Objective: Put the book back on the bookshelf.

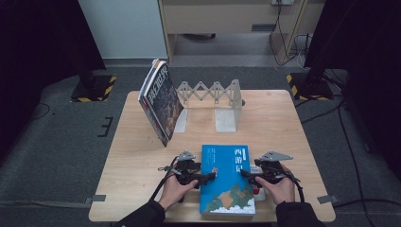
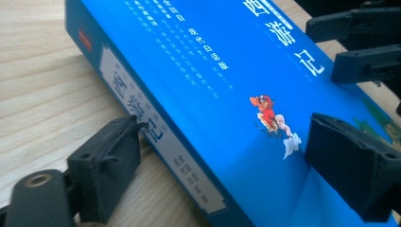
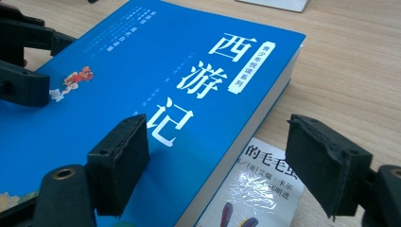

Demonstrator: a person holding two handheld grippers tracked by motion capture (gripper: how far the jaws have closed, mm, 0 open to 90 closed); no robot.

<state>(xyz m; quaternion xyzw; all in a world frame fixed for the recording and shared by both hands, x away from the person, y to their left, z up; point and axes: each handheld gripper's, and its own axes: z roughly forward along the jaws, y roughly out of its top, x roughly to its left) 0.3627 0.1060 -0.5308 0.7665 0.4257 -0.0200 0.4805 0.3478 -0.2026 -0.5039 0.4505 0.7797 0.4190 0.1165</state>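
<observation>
Both grippers gape wide: left gripper [image 2: 236, 161] straddles the glossy blue book's [image 2: 227, 94] spine, right gripper [image 3: 227, 163] its page edge, perhaps untouched.

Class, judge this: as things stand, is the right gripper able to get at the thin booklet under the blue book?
Probably not cleanly. The blue book covers most of the booklet, and the right gripper, jaws open, straddles the book's edge above it.

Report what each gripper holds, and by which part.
Nothing is clamped yet. Both the left gripper and right gripper stand open, straddling opposite long edges of the blue book.
</observation>
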